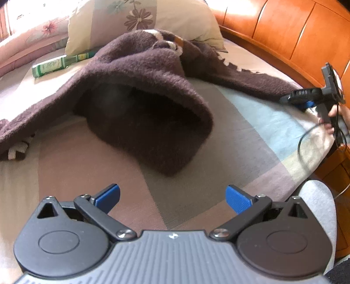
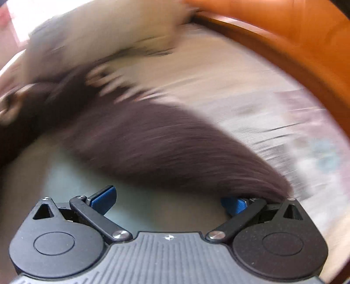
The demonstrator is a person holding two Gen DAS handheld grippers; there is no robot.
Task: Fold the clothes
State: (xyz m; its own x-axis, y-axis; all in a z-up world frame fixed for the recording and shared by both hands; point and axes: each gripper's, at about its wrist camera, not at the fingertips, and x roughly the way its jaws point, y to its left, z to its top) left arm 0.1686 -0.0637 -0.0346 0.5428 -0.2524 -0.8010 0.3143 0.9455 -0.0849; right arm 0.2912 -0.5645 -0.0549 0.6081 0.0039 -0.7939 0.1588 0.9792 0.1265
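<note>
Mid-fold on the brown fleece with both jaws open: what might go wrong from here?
1. The right gripper view is heavily motion-blurred and the fleece drapes over one blue pad; the fabric may snag and drag.
2. The fleece is bunched in a hump, so a grab by the left gripper may catch several layers and fold crooked.
3. A green bottle lies on the bed beside the fleece; a swept sleeve might roll it.

So that's one fuzzy brown garment [image 1: 140, 72] on the bed, one green bottle [image 1: 54, 65], two floral pillows [image 1: 140, 19] [image 1: 37, 28], two grippers [image 1: 172, 196] [image 2: 168, 203], and one hand [image 1: 332, 118] showing at the right edge.
</note>
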